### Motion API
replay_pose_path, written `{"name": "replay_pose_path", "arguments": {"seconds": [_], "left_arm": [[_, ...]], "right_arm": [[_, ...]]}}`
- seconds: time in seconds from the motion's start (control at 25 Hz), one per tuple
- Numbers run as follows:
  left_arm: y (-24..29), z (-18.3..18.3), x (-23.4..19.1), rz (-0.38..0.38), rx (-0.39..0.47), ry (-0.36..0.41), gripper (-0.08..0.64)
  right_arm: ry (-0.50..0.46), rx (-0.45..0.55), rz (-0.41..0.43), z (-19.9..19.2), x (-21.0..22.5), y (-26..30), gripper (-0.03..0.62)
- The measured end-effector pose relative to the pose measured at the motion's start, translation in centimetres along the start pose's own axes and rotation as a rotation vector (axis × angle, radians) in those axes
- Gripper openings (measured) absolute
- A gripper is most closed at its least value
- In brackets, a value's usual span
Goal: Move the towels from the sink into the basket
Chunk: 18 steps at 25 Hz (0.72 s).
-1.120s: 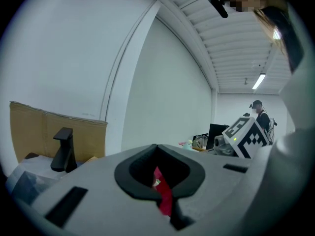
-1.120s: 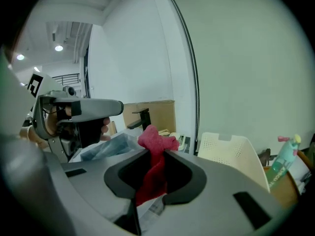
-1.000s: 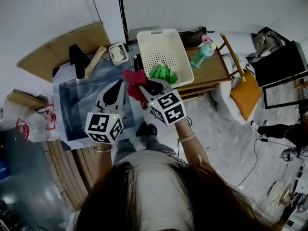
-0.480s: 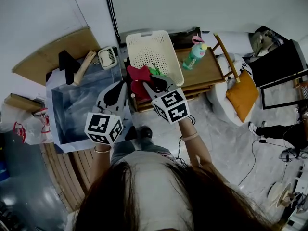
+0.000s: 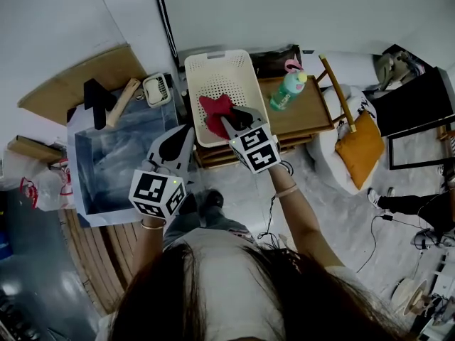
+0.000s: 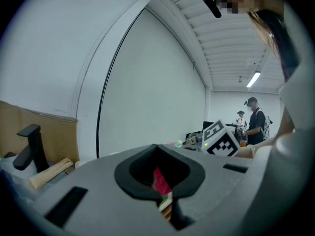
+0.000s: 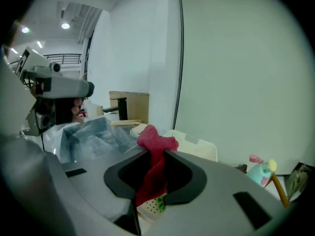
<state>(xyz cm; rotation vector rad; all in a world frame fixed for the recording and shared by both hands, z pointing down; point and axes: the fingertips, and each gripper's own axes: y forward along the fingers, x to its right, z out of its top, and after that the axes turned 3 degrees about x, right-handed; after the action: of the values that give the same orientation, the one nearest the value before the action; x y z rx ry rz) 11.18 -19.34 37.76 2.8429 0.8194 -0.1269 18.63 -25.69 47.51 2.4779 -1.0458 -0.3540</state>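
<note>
Head view, with both gripper views. The right gripper (image 5: pixel 226 118) is closed at its tips on a red towel (image 5: pixel 213 109). One end of the towel bunches above the jaws and the rest hangs down between them. The towel is over the near half of the white basket (image 5: pixel 217 54); whether it touches the basket floor cannot be told. Under the jaws, a bit of green towel (image 7: pixel 158 203) shows against the basket's perforated floor. The left gripper (image 5: pixel 186 130) has its tips together and holds nothing. It is near the basket's left side, over the right edge of the sink (image 5: pixel 79 169). The sink lies just left of the basket. The basket rests on a wooden table (image 5: pixel 313 116), and a bottle (image 5: pixel 287 89) stands to its right.
</note>
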Motion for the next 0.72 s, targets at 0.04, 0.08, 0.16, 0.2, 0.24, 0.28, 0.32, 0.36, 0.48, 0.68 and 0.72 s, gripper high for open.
{"name": "replay_pose_path", "arguments": {"seconds": [0.04,0.08,0.16,0.2,0.24,0.28,0.32,0.36,0.48,0.68,0.72], "left_arm": [[0.2,0.0,0.1,-0.004,-0.003,0.001,0.005],[0.3,-0.1,0.2,-0.008,-0.005,0.003,0.005],[0.5,-0.2,0.2,-0.011,-0.009,0.005,0.005],[0.5,-0.3,0.1,-0.011,-0.013,0.006,0.005],[0.4,-0.5,-0.1,-0.011,-0.018,0.005,0.005],[0.3,-0.8,-0.2,-0.01,-0.024,0.003,0.005],[0.2,-1.0,-0.4,-0.008,-0.029,-0.002,0.005],[0.1,-1.3,-0.5,-0.005,-0.033,-0.006,0.005],[-0.3,-1.7,-1.0,0.005,-0.042,-0.015,0.005],[-1.0,-2.0,-1.4,0.015,-0.043,-0.021,0.005],[-1.1,-2.0,-1.4,0.016,-0.044,-0.021,0.005]], "right_arm": [[-0.009,-0.021,-0.002,-0.5,0.4,0.4,0.103],[-0.018,-0.037,-0.004,-1.0,0.7,0.9,0.103],[-0.038,-0.066,-0.008,-2.1,1.3,2.1,0.103],[-0.053,-0.085,-0.011,-2.6,1.5,2.7,0.104],[-0.07,-0.109,-0.012,-3.2,1.7,3.3,0.104],[-0.086,-0.133,-0.012,-3.8,1.9,3.7,0.104],[-0.099,-0.155,-0.011,-4.4,2.0,4.2,0.104],[-0.11,-0.174,-0.009,-4.9,2.1,4.6,0.104],[-0.129,-0.233,-0.004,-6.6,2.8,5.9,0.106],[-0.13,-0.323,0.007,-9.3,3.4,7.5,0.109],[-0.128,-0.341,0.013,-9.8,3.5,7.8,0.11]]}}
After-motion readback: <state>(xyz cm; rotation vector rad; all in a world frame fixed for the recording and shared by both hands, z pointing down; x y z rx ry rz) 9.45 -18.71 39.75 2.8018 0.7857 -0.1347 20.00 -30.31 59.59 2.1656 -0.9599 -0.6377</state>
